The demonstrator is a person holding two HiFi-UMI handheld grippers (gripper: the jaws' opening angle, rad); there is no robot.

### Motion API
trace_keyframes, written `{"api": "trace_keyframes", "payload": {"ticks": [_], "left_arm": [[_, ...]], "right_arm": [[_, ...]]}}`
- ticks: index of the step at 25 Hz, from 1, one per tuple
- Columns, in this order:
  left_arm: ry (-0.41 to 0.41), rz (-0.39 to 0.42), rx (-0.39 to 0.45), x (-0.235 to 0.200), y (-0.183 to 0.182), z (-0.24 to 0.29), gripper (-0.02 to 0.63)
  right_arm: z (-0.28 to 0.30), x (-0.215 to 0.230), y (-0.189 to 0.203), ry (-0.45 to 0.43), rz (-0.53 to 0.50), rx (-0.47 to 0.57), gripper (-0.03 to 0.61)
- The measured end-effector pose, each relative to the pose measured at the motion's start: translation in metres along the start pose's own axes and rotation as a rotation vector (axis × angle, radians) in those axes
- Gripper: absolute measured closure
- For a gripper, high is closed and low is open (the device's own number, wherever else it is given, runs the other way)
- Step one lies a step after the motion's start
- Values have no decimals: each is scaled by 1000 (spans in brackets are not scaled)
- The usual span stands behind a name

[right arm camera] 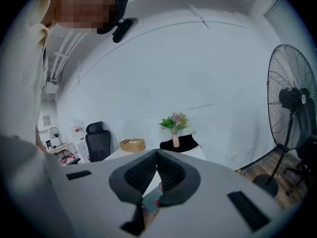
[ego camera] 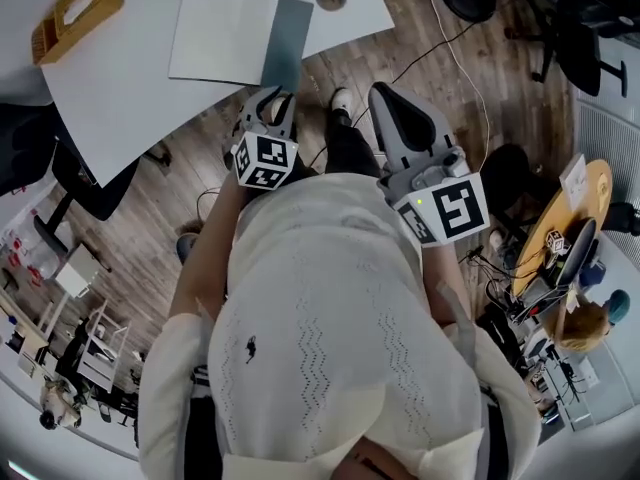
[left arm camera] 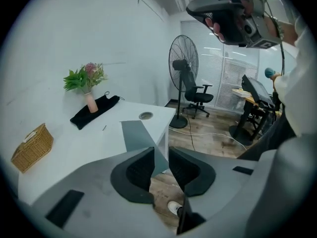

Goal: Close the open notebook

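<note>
On the table (ego camera: 130,98), the notebook (ego camera: 225,38) lies open.

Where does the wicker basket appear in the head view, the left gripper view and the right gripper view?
Head view: the wicker basket is in the top left corner.
Left gripper view: the basket is at the left edge, below mid-height.
Right gripper view: the basket is small, left of centre, just above the jaws and left of the flower vase.
Shared landmark: the white table on which it stands.
</note>
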State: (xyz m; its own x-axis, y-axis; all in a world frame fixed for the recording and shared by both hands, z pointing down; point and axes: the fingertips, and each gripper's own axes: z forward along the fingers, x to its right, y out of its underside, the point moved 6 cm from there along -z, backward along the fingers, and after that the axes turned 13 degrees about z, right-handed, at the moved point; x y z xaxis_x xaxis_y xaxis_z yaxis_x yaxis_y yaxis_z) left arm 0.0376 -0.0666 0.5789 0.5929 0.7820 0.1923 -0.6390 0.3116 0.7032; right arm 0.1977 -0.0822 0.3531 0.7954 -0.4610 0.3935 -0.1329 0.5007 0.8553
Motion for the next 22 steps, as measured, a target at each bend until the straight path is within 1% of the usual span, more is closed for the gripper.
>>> {"api": "trace_keyframes", "payload": {"ticks": [5, 9, 11, 16, 20, 22], "left_arm": [[-48, 40, -80, 16, 9, 13, 506], [-117, 143, -131, 22, 12, 21, 489], [-143, 176, -154, 25, 14, 25, 488], [-170, 223, -218, 30, 21, 42, 482], [-179, 285, -269, 34, 29, 53, 469], [-203, 311, -288, 36, 30, 55, 463]], "right_arm": [[-3, 14, 3, -43, 29, -35, 577], [-4, 19, 5, -70, 20, -65, 577], [-5, 21, 6, -79, 15, -79, 577], [-10, 29, 6, -78, 10, -96, 577], [-11, 29, 7, -81, 0, -112, 577], [-12, 29, 8, -84, -6, -121, 577]]}}
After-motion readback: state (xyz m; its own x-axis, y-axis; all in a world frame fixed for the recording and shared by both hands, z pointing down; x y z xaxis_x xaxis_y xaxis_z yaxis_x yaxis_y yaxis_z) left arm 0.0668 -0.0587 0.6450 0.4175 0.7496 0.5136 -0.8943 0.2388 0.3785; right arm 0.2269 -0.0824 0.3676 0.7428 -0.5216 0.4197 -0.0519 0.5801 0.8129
